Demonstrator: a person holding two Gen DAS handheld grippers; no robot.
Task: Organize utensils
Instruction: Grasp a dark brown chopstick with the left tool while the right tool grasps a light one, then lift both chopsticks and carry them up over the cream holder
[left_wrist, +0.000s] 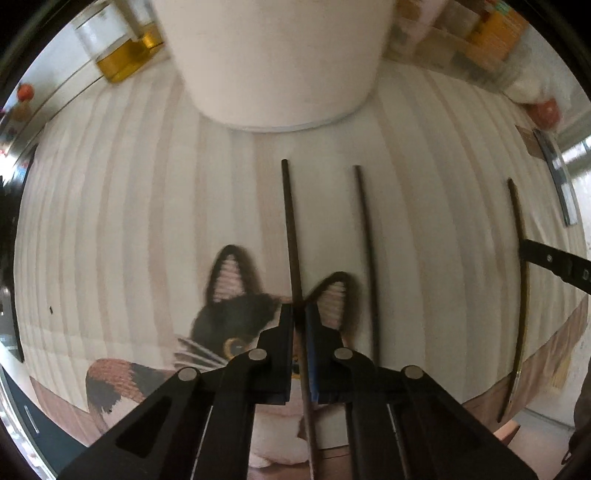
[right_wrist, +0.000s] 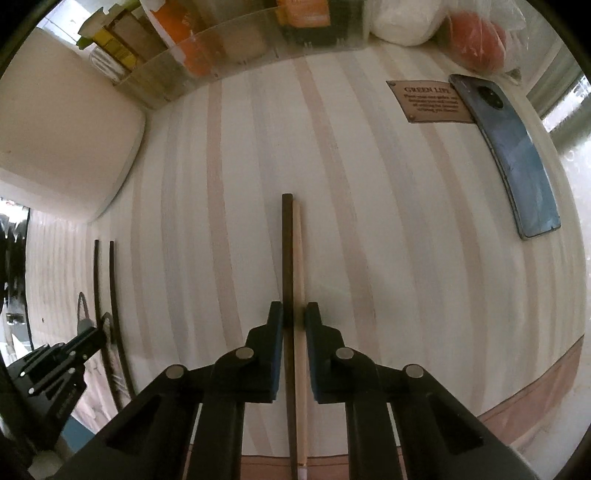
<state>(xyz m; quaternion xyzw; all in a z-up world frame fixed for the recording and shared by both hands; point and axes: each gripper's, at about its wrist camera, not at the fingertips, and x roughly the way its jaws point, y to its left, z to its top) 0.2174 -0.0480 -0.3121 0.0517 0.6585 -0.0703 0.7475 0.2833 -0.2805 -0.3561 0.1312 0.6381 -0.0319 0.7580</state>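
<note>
My left gripper (left_wrist: 299, 310) is shut on a dark chopstick (left_wrist: 291, 229) that points ahead toward a white container (left_wrist: 273, 62). A second dark chopstick (left_wrist: 367, 251) lies just to its right and a third one (left_wrist: 521, 273) lies far right on the striped cat mat (left_wrist: 110, 221). My right gripper (right_wrist: 293, 314) is closed around a dark chopstick (right_wrist: 287, 254) and a light wooden chopstick (right_wrist: 299, 266) lying side by side on the mat. The left gripper (right_wrist: 99, 334) and two dark chopsticks (right_wrist: 110, 295) show at the left of the right wrist view. The right gripper's tip (left_wrist: 554, 262) enters the left view's right edge.
A blue phone (right_wrist: 517, 158) and a brown label (right_wrist: 432, 101) lie at the mat's far right. A clear organiser with boxes (right_wrist: 207, 55) stands at the back. A bagged red item (right_wrist: 476, 37) sits at the back right. A glass of amber liquid (left_wrist: 122, 55) stands back left.
</note>
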